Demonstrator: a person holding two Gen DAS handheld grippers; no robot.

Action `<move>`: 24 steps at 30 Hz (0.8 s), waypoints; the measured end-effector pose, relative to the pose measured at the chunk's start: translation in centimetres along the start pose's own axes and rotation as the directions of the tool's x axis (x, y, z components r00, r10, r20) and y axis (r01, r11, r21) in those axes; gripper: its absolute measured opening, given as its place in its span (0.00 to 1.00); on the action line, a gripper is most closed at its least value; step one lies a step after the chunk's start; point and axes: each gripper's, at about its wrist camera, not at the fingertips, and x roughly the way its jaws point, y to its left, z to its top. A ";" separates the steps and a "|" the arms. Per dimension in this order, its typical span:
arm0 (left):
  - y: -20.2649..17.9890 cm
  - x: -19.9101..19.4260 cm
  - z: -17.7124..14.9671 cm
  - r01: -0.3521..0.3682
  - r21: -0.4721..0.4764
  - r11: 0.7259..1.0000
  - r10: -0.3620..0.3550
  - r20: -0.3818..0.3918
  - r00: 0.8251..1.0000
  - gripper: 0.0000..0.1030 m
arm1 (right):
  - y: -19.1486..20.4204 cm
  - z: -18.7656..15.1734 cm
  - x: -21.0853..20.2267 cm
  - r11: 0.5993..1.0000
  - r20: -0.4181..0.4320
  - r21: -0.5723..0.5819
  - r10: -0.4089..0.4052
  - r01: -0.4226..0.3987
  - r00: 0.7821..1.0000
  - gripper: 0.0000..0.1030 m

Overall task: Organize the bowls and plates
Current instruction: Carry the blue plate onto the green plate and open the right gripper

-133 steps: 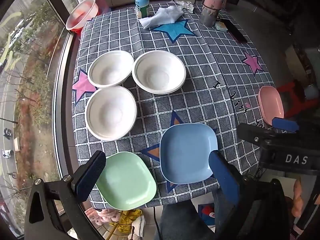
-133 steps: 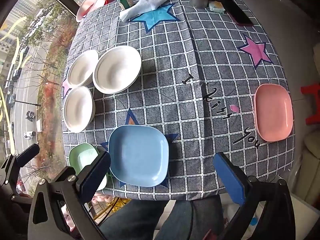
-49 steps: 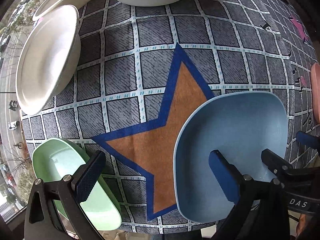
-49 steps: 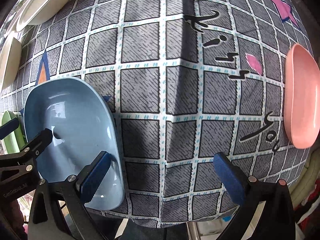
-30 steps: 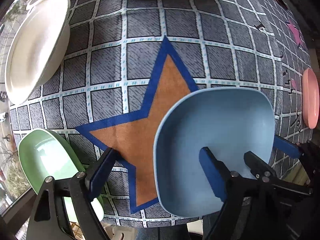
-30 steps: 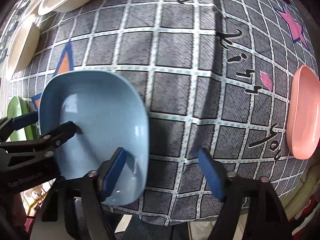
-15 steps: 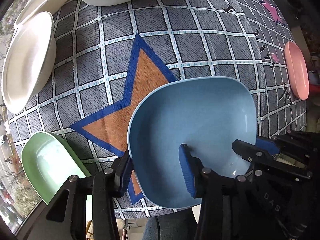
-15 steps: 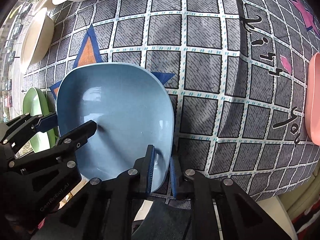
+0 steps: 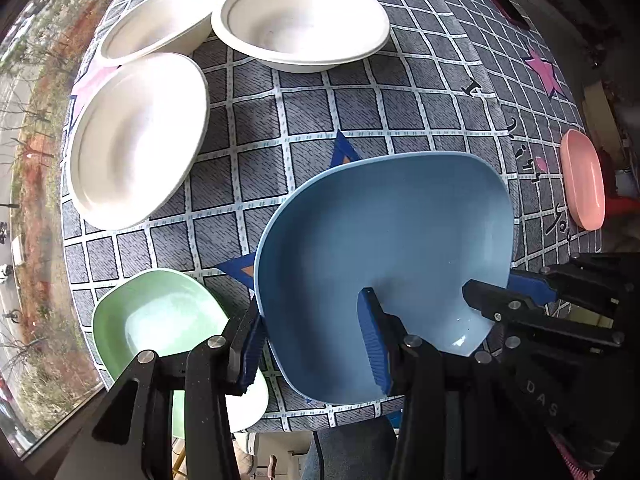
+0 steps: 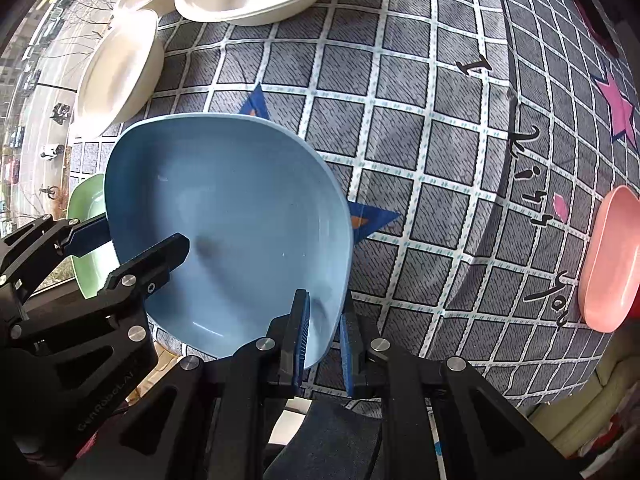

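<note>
The blue plate (image 9: 384,236) is lifted off the checked tablecloth, tilted, held by both grippers. My left gripper (image 9: 312,340) is shut on its near left rim, one finger inside and one outside. My right gripper (image 10: 323,336) is shut on its near right rim; it also shows in the left wrist view (image 9: 508,292). The blue plate fills the right wrist view (image 10: 224,216). A green plate (image 9: 160,320) lies at the front left edge, under my left gripper. A pink plate (image 9: 582,180) lies at the right edge. Three white bowls (image 9: 136,136) sit at the back left.
The table (image 9: 384,104) has a grey checked cloth with star prints. A window with a street view runs along the left side. The table's front edge is just below the grippers. The pink plate (image 10: 612,256) is near the right edge.
Both grippers closed on the blue plate's near rim and raised it off the cloth. The view has pulled back, so the white bowls show again.
</note>
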 end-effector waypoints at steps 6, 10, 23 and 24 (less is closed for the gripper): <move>3.2 -1.9 -1.4 -0.021 -0.046 0.999 0.022 0.025 0.999 0.47 | 2.9 -0.4 -0.7 0.998 0.003 -0.061 -0.010 0.010 1.000 0.16; 5.5 -2.9 -2.5 -0.037 -0.086 0.996 0.040 0.034 0.999 0.47 | 5.3 -1.7 -0.3 0.994 0.001 -0.109 -0.011 0.011 1.000 0.16; 10.3 -2.2 -4.8 -0.116 -0.206 0.972 0.121 0.010 0.993 0.47 | 14.2 -4.3 1.3 0.957 -0.050 -0.288 -0.033 0.017 0.998 0.16; 10.9 -2.2 -5.0 -0.117 -0.216 0.969 0.120 0.004 0.993 0.47 | 14.8 -4.6 1.6 0.954 -0.055 -0.300 -0.035 0.017 0.998 0.16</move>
